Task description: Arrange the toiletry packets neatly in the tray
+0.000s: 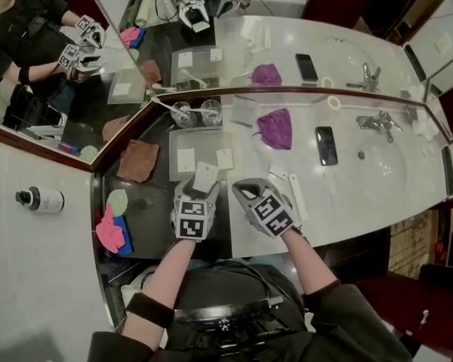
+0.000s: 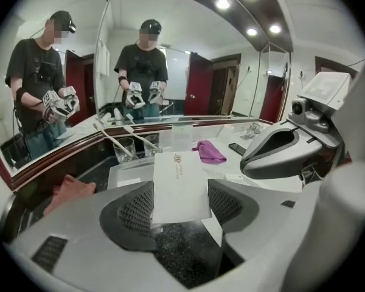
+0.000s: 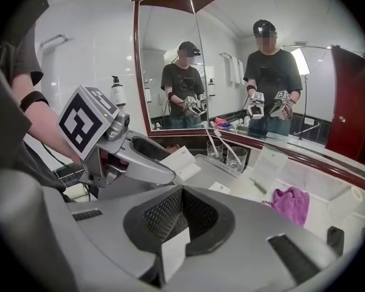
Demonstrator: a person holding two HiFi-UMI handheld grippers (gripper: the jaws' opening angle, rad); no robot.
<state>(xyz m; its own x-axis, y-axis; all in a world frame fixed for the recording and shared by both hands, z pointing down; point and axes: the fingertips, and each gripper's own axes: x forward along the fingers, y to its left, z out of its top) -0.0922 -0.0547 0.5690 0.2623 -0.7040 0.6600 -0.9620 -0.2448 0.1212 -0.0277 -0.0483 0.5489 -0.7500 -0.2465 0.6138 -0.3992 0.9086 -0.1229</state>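
Head view: left tool (image 1: 199, 194) gripping white packet (image 1: 205, 176), right tool (image 1: 245, 189) alongside gripping small packet (image 3: 173, 251)

The flat white paper packet (image 2: 179, 187) is carrying a small printed mark, too blurred to read. No wording is showing legibly.
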